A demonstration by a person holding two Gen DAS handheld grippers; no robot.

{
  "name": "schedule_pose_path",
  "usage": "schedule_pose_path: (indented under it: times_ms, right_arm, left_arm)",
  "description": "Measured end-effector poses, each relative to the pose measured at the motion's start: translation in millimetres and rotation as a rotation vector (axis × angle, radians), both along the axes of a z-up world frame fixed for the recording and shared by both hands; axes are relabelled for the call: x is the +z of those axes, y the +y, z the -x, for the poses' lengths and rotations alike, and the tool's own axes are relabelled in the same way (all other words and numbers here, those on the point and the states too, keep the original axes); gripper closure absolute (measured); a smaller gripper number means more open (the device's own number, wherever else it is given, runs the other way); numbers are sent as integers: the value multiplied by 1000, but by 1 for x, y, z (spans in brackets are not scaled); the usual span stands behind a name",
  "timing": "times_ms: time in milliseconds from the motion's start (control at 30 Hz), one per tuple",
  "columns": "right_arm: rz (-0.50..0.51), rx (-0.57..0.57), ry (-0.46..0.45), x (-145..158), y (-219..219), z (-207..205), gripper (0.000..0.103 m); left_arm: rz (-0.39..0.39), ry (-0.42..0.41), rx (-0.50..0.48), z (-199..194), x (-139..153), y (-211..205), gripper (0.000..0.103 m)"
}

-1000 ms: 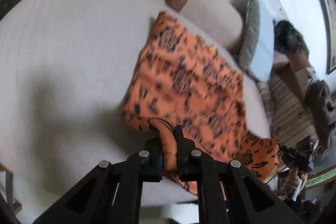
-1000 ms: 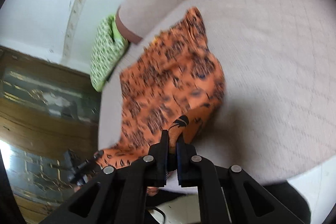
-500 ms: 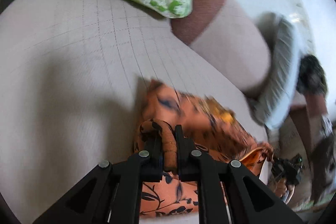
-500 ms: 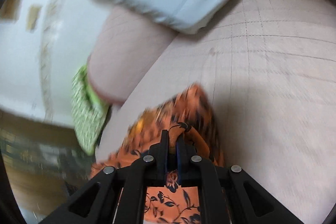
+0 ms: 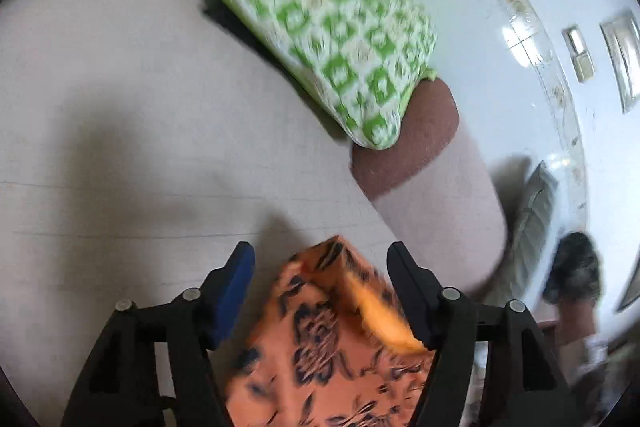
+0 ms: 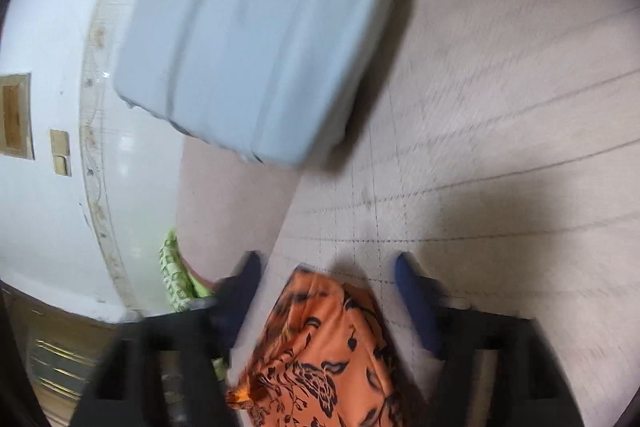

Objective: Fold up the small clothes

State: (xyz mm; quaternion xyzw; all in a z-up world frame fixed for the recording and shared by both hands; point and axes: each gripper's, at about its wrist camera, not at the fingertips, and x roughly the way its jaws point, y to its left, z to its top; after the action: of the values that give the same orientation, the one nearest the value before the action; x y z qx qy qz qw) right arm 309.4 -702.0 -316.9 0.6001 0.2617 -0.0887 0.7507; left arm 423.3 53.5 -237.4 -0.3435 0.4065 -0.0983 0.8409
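Observation:
An orange garment with a black floral print (image 5: 328, 343) lies folded on the pale quilted bed (image 5: 120, 147). My left gripper (image 5: 320, 259) is open, its jaws spread wide on either side of the garment's near corner, not gripping it. In the right wrist view the same garment (image 6: 332, 351) lies between the spread jaws of my right gripper (image 6: 328, 267), which is open too. The cloth rests free on the bed (image 6: 520, 107) in both views.
A green-and-white patterned pillow (image 5: 320, 27) lies ahead of the left gripper, beside a brown-ended bolster (image 5: 420, 155). A light blue pillow (image 6: 256, 39) lies ahead of the right gripper. A white wall (image 6: 48, 27) stands behind the bed.
Both grippers carried the garment's edge forward over itself toward the pillows, then opened and let the cloth go. It now lies folded between the spread jaws.

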Motion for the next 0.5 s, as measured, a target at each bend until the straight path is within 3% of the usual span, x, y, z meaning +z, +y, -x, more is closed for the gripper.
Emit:
schedule_pose_path:
  times_ms: [100, 167, 333, 400, 500]
  right_arm:
    - [223, 222, 32, 45, 48, -14, 29]
    - [314, 379, 64, 60, 99, -32, 29]
    - [465, 650, 139, 61, 234, -76, 31]
    - [548, 699, 160, 57, 276, -92, 31]
    - [534, 741, 180, 45, 316, -117, 31]
  left_arm:
    - [-53, 23, 5, 51, 7, -13, 33]
    - [-84, 70, 0, 76, -4, -24, 33]
    - [-146, 196, -64, 96, -48, -50, 34]
    - [-160, 229, -92, 92, -55, -53, 34]
    - [-166, 246, -88, 84, -59, -51, 34]
